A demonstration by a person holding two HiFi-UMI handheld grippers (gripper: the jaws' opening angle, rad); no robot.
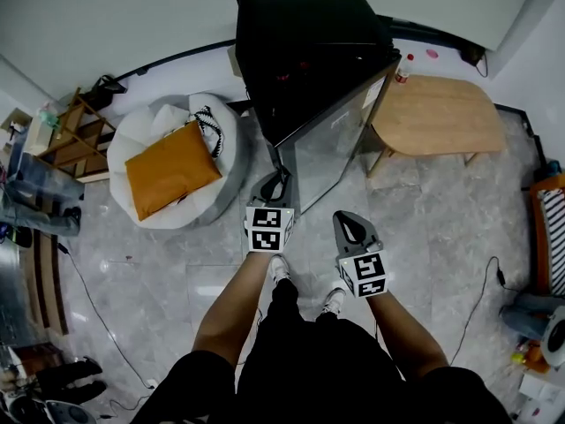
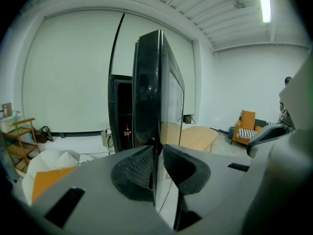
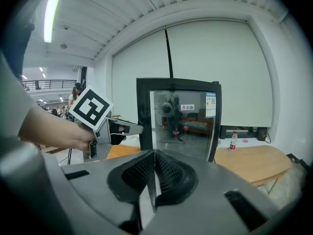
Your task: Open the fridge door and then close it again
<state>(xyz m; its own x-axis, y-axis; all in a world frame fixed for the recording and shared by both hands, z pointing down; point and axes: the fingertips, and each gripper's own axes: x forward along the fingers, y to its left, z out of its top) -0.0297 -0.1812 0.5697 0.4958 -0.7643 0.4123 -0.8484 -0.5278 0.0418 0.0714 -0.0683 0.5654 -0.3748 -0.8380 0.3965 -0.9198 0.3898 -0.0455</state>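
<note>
Left gripper [image 1: 274, 184] clamps the edge of the open fridge door [image 1: 331, 144], centre frame.
Right gripper [image 1: 349, 228], lower centre, is clenched empty; the thin hold could slip mid-swing, letting the glass door slam.

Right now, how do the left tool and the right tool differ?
The left tool has its jaws apart around the edge of the fridge door, clamping it; the right tool has jaws pressed together on nothing. The left tool is at the door; the right tool hangs clear of it. Both point toward the fridge.
</note>
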